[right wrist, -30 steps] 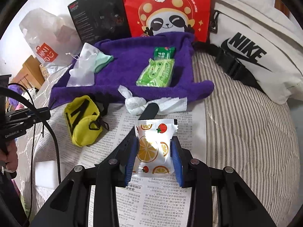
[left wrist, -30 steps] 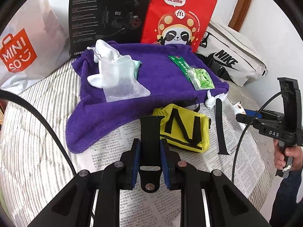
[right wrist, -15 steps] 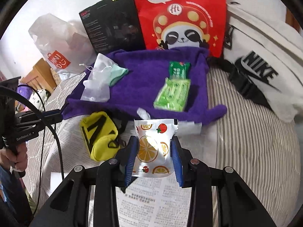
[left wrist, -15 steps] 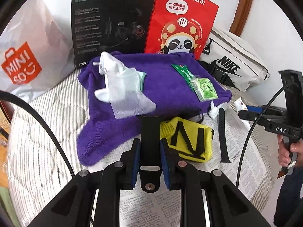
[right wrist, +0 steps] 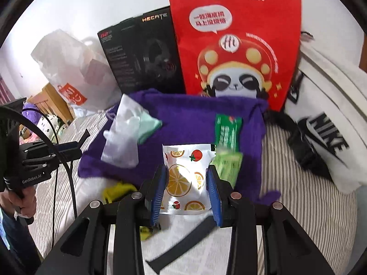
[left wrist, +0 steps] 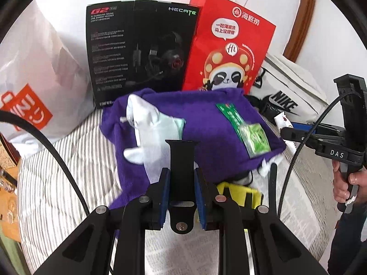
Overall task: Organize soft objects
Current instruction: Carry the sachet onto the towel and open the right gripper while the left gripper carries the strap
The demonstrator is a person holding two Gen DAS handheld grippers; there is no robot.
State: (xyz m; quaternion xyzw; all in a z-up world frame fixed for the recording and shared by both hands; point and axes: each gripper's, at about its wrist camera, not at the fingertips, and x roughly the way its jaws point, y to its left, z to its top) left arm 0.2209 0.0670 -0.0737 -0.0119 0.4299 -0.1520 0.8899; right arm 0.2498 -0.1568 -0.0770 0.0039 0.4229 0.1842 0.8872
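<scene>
You are mid-carry: your left gripper clamps the black strap, your right gripper clamps the fruit-print packet, both over the purple towel's near edge, so set them down on bare towel.

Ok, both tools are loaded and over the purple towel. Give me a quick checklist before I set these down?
1. Left tool gripping the black strap: ok.
2. Right tool gripping the fruit packet: ok.
3. Towel under both tools: ok.
4. Bare towel near the green packets for the fruit packet: ok, middle looks free.
5. Strap's drop spot free of the white pouch: cannot tell, the strap overlaps it in view.
6. Height above the towel: cannot tell.
</scene>
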